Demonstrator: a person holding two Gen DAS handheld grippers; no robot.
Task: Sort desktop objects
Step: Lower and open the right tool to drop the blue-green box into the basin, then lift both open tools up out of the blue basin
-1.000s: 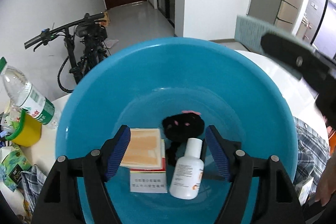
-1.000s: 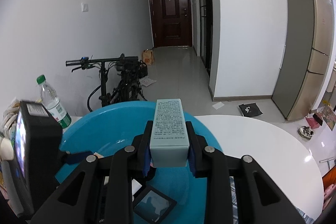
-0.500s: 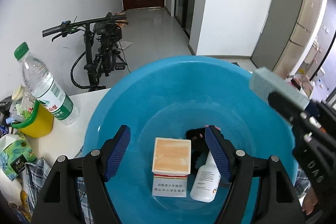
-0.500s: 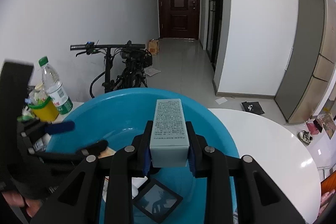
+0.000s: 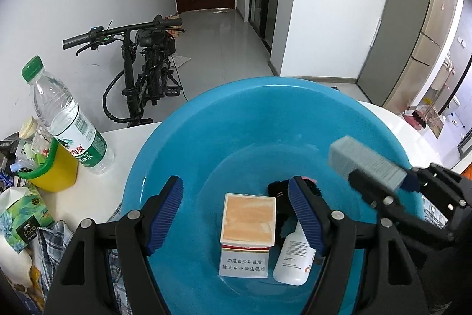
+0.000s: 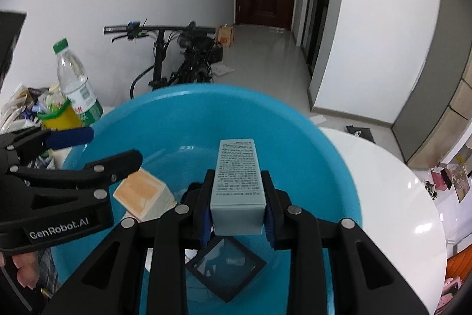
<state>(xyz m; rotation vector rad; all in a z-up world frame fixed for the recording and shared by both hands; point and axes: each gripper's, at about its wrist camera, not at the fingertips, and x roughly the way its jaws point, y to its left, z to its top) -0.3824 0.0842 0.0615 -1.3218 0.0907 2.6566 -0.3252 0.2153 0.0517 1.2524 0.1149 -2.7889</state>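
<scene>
A wide blue basin (image 5: 206,123) sits on the white table. Inside it lie an orange-topped white box (image 5: 247,214), a white bottle (image 5: 292,259) and a black item with a pink bit (image 5: 278,188). My left gripper (image 5: 236,214) hangs open over that box with nothing between its blue pads. My right gripper (image 6: 237,197) is shut on a pale grey-blue printed carton (image 6: 237,167), held over the basin's right half. Below the carton a black square-framed item (image 6: 225,267) rests on the basin floor. In the left wrist view the carton (image 5: 362,160) enters from the right.
Left of the basin stand a green-capped water bottle (image 5: 67,120), a yellow cup with a green rim (image 5: 53,170), a tissue pack (image 5: 20,214) and a plaid cloth (image 5: 56,238). The round white table (image 6: 398,197) extends right. A bicycle (image 5: 144,70) leans on the wall behind.
My left gripper has drawn back and up, so the basin sits lower and the bottle and cup come into view. My right gripper has sunk toward the basin with the carton.
</scene>
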